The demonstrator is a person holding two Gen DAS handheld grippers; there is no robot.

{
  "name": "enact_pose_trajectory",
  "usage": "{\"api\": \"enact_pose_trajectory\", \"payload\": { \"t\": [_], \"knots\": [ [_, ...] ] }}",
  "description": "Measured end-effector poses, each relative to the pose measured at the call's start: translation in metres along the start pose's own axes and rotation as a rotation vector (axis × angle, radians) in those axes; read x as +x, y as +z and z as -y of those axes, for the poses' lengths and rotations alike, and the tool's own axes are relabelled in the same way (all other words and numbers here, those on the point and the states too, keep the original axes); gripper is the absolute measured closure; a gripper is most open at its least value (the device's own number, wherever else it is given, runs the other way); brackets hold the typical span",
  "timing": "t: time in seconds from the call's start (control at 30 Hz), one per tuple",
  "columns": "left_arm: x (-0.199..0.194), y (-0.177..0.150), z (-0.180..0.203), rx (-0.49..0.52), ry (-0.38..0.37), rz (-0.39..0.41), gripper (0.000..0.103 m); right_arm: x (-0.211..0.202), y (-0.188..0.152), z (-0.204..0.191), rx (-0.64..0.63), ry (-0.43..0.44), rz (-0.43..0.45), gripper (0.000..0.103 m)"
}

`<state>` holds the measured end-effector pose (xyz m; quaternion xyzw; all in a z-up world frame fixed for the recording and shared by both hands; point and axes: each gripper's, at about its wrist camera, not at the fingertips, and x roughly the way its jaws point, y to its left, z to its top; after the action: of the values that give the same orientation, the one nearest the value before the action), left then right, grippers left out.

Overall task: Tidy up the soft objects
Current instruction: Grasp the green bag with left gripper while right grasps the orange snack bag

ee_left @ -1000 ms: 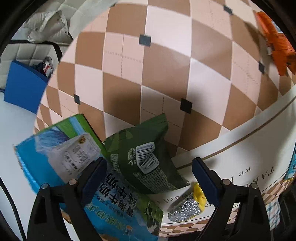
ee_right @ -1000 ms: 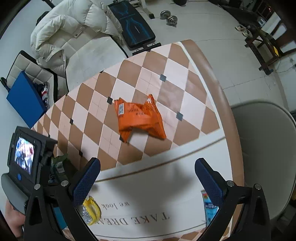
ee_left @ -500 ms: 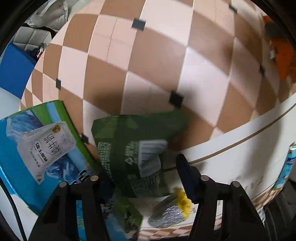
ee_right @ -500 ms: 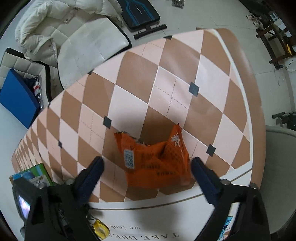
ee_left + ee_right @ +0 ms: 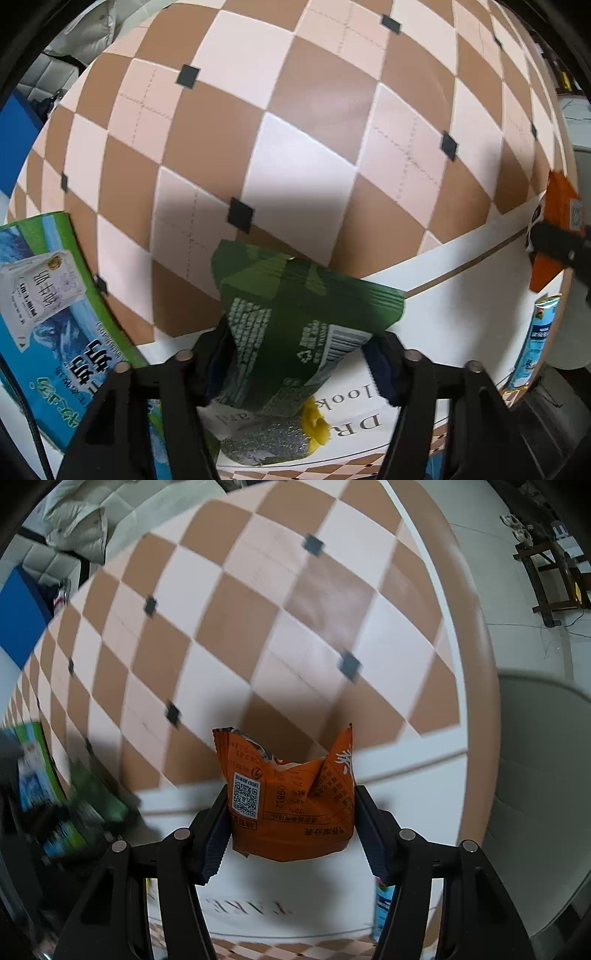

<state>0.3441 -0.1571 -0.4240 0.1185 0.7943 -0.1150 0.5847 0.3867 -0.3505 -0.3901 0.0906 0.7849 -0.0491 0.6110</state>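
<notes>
My left hand-held gripper [image 5: 299, 354] now clamps the green packet [image 5: 295, 325], my right hand-held gripper [image 5: 291, 812] the orange packet [image 5: 291, 805]; a second ago both gaped empty, so sorting may proceed.

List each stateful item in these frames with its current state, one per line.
left gripper: shut on green packet
green packet: crumpled, pinched between the fingers
right gripper: shut on orange packet
orange packet: crumpled, pinched between the fingers
blue milk-powder bag: lying flat

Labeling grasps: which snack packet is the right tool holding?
The orange snack packet with the QR code, pinched between the right tool fingers. The dark green snack packet is in the left tool.
</notes>
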Motion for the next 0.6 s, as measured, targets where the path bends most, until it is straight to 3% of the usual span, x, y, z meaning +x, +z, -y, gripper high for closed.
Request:
{"api": "enact_pose_trajectory", "payload": {
  "t": [0.13,0.27,0.37,0.43,0.6],
  "knots": [
    [0.003,-0.002,0.0,0.0,-0.005,-0.015,0.036,-0.003,-0.011,0.006,-0.006,0.03,0.02,0.033],
    [-0.005,0.024,-0.004,-0.038,-0.02,0.033,0.035,-0.015,-0.012,0.012,0.005,0.064,0.044,0.009],
    [-0.002,0.02,-0.007,-0.054,-0.038,0.021,0.035,-0.023,-0.013,0.015,0.003,0.061,0.058,0.008],
    [0.002,0.015,-0.005,0.005,-0.046,-0.022,0.036,-0.025,-0.011,0.024,0.0,0.066,0.062,0.008],
    [0.006,0.003,0.001,0.112,0.066,0.001,0.036,-0.03,0.002,0.024,-0.027,0.067,0.072,0.008]
  ]
}}
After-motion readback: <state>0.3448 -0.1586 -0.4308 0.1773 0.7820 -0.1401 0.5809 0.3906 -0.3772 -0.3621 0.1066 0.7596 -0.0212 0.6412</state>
